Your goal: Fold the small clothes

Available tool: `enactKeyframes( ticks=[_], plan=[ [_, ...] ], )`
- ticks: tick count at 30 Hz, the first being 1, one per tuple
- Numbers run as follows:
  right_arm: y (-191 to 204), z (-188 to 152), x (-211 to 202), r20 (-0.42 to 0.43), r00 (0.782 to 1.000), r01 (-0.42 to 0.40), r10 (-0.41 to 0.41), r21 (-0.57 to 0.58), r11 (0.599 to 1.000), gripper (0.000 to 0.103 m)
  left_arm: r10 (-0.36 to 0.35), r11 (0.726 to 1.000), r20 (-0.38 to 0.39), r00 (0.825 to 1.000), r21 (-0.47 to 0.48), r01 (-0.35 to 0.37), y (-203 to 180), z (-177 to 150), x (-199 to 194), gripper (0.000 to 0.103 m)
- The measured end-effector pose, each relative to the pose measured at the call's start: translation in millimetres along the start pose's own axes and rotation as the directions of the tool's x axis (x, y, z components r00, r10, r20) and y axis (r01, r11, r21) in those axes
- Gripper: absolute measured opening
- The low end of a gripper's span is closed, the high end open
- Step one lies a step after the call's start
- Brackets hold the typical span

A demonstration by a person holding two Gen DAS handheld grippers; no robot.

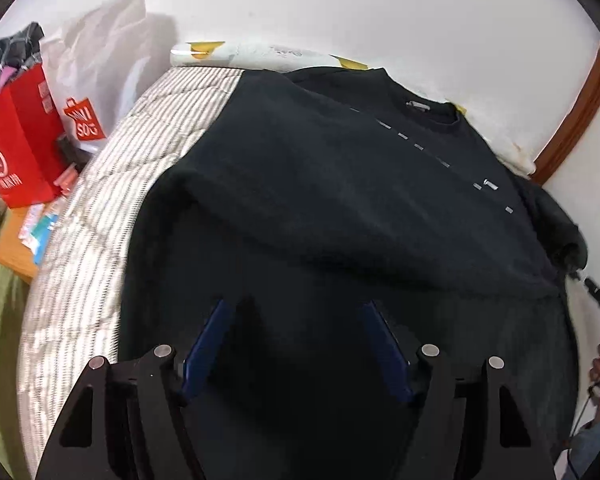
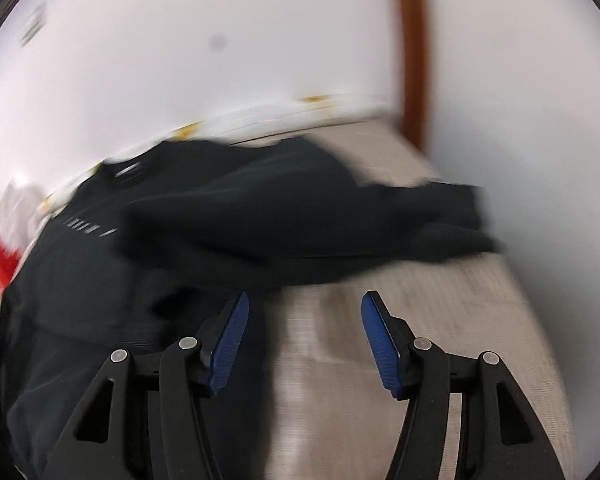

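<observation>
Black sweatshirt [image 1: 340,208] flat on striped bedding [image 1: 100,208], both grippers open w/ nothing held

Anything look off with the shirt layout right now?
The black shirt lies mostly flat on the bed, but its right sleeve is bunched and flung sideways across the bedding, not folded in. Nothing looks damaged.

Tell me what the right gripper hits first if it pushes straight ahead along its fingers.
Most likely the dark sweatshirt: the right gripper, open and empty, points at its nearest edge above bare striped bedding. Blur leaves depth uncertain.
</observation>
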State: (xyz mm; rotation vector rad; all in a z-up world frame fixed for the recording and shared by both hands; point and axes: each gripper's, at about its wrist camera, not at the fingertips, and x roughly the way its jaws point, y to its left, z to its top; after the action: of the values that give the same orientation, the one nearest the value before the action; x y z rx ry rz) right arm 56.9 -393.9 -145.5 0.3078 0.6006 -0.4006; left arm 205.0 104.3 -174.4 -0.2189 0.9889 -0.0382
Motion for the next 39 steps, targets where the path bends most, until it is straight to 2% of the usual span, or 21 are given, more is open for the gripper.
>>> enactKeyframes(
  ticks=[2, 5, 10, 11, 14, 21, 22, 24, 25, 26, 28, 32, 37, 39],
  plan=[
    [-32, 4, 6, -0.006, 0.998, 0.058, -0.058, 0.047, 0.997, 0.058, -0.005, 1.0, 0.018, 1.0, 0.001, 0.005, -4, 3, 0, 0.069],
    [-70, 12, 17, -0.018, 0.995, 0.104, -0.102, 0.105, 0.989, 0.058, 0.006, 1.0, 0.033, 0.999, 0.002, -0.006, -10, 6, 2, 0.069],
    [-105, 30, 53, -0.053, 0.989, 0.145, -0.138, 0.162, 0.976, 0.058, 0.025, 1.0, 0.017, 1.0, -0.017, -0.025, -15, 6, 14, 0.069],
    [-109, 32, 58, -0.057, 0.988, 0.148, -0.14, 0.171, 0.974, 0.059, 0.025, 0.999, 0.011, 1.0, -0.022, -0.025, -15, 5, 17, 0.069],
    [-112, 41, 75, -0.062, 0.992, 0.12, -0.11, 0.196, 0.973, 0.071, 0.029, 0.999, -0.005, 1.0, -0.028, -0.029, -18, 4, 23, 0.069],
    [-101, 52, 102, -0.077, 0.991, 0.123, -0.112, 0.146, 0.982, 0.073, 0.053, 0.998, -0.013, 0.999, -0.013, -0.053, -24, 3, 28, 0.069],
    [-98, 54, 104, -0.075, 0.991, 0.121, -0.112, 0.139, 0.983, 0.072, 0.05, 0.999, -0.014, 0.999, -0.014, -0.05, -25, 3, 27, 0.069],
    [-93, 56, 106, -0.066, 0.993, 0.104, -0.098, 0.109, 0.989, 0.048, 0.044, 0.999, -0.016, 0.999, -0.013, -0.044, -26, 3, 26, 0.069],
    [-88, 58, 106, -0.058, 0.996, 0.07, -0.065, 0.088, 0.994, 0.015, 0.044, 0.999, -0.015, 0.999, -0.012, -0.044, -26, 3, 26, 0.069],
    [-83, 59, 106, -0.054, 0.998, 0.034, -0.03, 0.07, 0.997, 0.014, 0.044, 0.999, -0.013, 0.999, -0.011, -0.044, -26, 2, 23, 0.069],
    [-72, 61, 103, -0.034, 0.996, 0.085, -0.084, 0.037, 0.996, 0.014, 0.039, 0.999, -0.007, 0.999, -0.006, -0.039, -27, 2, 19, 0.069],
    [-68, 66, 78, 0.012, 0.995, 0.096, -0.097, 0.054, 0.994, 0.013, 0.057, 0.998, 0.021, 0.998, 0.032, -0.057, -27, 2, 3, 0.069],
    [-58, 83, 0, 0.136, 0.977, 0.163, -0.166, 0.032, 0.986, 0.013, 0.048, 0.998, 0.034, 0.998, 0.045, -0.049, -16, 0, -11, 0.069],
    [-49, 91, -32, 0.174, 0.97, 0.167, -0.168, 0.023, 0.986, 0.013, 0.039, 0.998, 0.04, 0.998, 0.042, -0.04, -10, -1, -14, 0.069]
  ],
)
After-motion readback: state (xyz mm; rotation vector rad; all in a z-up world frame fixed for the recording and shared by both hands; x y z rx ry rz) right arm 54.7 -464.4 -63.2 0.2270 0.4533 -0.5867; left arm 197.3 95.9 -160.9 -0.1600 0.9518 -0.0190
